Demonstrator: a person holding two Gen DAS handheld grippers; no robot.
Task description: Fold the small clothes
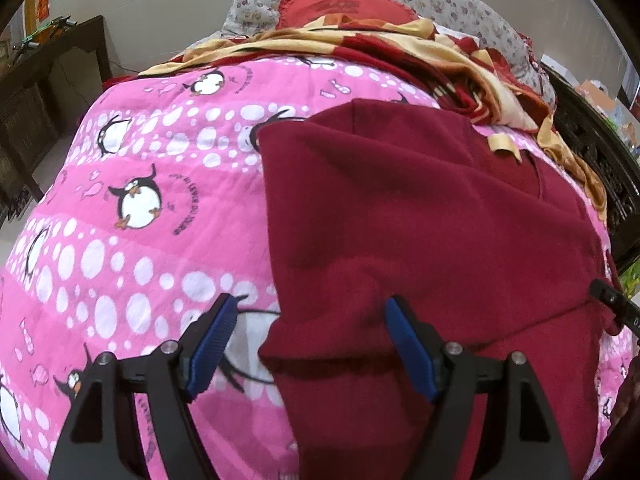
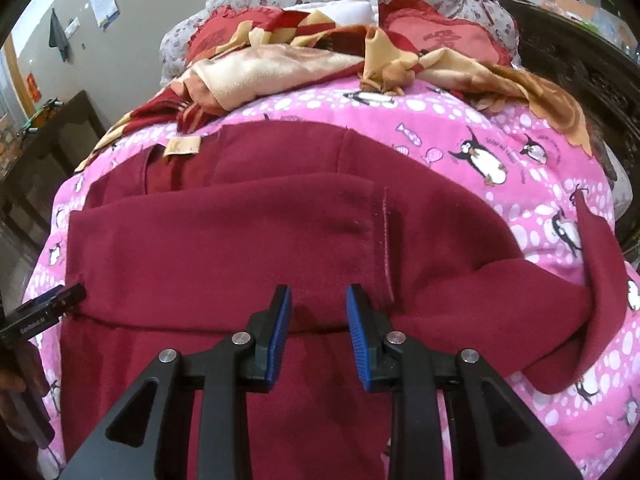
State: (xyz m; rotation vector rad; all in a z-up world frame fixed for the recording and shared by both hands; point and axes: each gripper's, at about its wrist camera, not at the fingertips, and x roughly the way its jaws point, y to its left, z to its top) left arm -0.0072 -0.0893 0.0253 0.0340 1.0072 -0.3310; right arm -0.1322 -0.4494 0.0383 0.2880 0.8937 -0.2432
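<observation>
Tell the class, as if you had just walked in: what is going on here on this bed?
A person holds tongs in each hand over a dark red fleece garment spread on a pink penguin-print quilt. The garment looks partly folded, with one sleeve trailing out to the side. The left tongs are open at the garment's edge; the right tongs hover open over a fold line, gripping nothing. A red and cream blanket lies bunched at the bed's far end.
</observation>
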